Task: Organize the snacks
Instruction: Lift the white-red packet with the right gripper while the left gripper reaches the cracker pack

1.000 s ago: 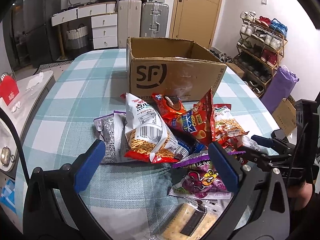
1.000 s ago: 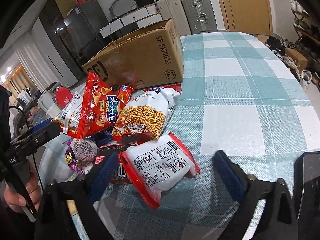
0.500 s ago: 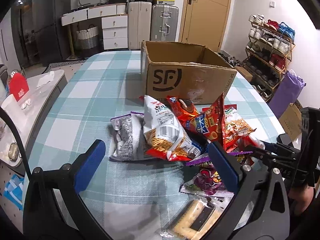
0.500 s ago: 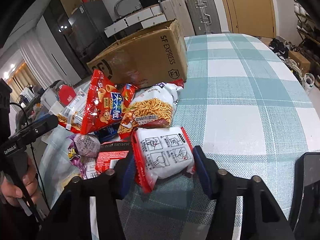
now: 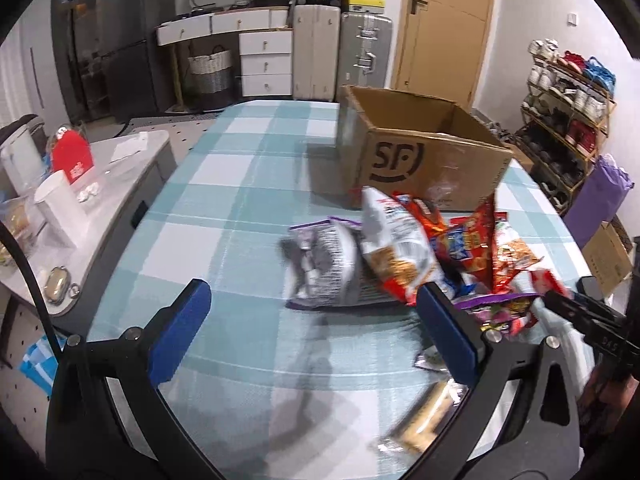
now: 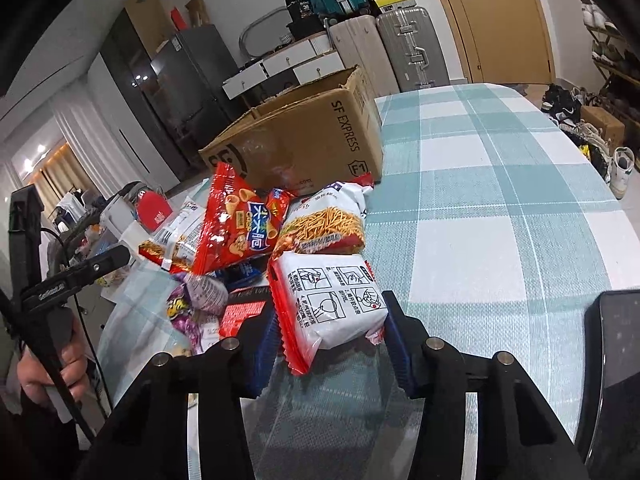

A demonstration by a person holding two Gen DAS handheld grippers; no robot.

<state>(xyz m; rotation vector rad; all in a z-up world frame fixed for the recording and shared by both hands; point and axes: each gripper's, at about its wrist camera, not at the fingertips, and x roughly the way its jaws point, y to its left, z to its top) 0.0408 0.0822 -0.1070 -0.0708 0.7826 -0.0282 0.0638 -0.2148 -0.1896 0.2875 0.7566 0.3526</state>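
My right gripper (image 6: 330, 320) is closing its jaws, and its blue pads press both sides of a white instant-noodle packet with red edges (image 6: 332, 300), tilted just above the tablecloth. Behind it lies the snack pile: a red corn-snack bag (image 6: 240, 224) and a fried-noodle bag (image 6: 324, 224). The open cardboard SF box (image 6: 304, 148) stands beyond them. In the left wrist view my left gripper (image 5: 312, 294) stands open over the cloth, nothing between its fingers. A purple-grey bag (image 5: 324, 264) and the pile (image 5: 400, 248) lie just ahead and to its right, before the box (image 5: 432, 160).
A blurred cracker packet (image 5: 424, 420) lies near the front edge. A side counter (image 5: 120, 168) with a white cup (image 5: 60, 204) borders the table's left. A black flat device (image 6: 612, 360) lies at my right gripper's right. A hand (image 6: 68, 360) holds the left gripper's handle.
The right jaws have closed from wide open onto the white noodle packet and tipped it up. The left gripper has slid left, so the pile now sits to its right.
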